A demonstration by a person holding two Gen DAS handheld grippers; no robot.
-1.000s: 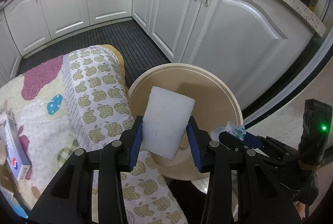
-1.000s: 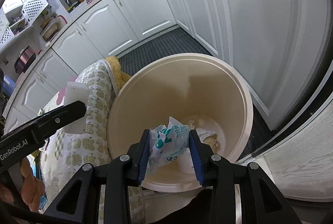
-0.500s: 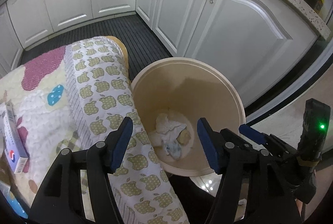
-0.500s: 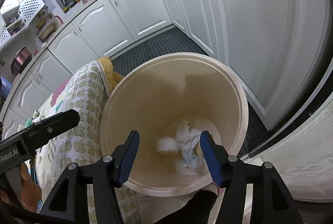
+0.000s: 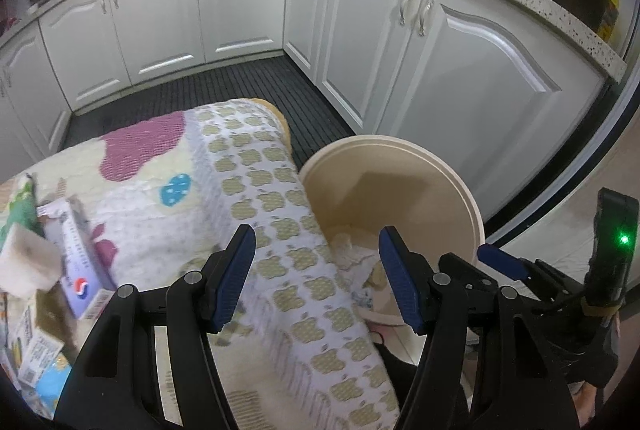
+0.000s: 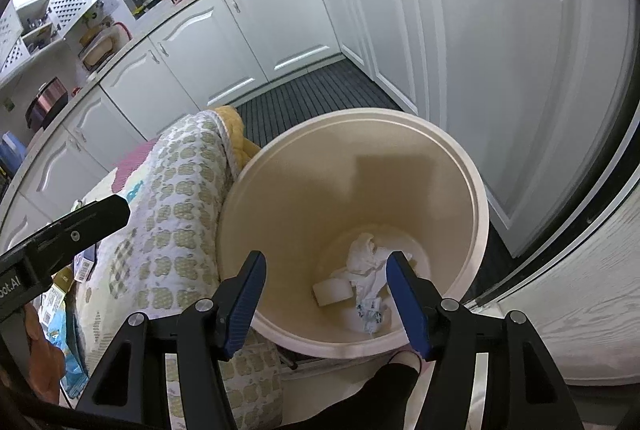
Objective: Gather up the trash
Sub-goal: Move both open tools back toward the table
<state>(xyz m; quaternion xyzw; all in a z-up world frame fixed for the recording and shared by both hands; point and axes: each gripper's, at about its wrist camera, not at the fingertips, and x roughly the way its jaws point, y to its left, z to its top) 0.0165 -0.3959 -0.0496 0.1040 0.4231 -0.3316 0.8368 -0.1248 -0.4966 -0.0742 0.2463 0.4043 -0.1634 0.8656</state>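
White kitchen cupboards stand behind a table with an apple cloth. Both tools have just been opening, and nothing sits between the jaws of the left tool (image 5: 316, 280) or the right tool (image 6: 326, 304). Dropped trash (image 6: 366, 280) lies at the bottom of the bin (image 6: 280, 166). More trash, like the white sponge (image 5: 26, 260), waits on the table (image 5: 152, 170), so I think the tools should lift clear of the bin's rim before swinging back
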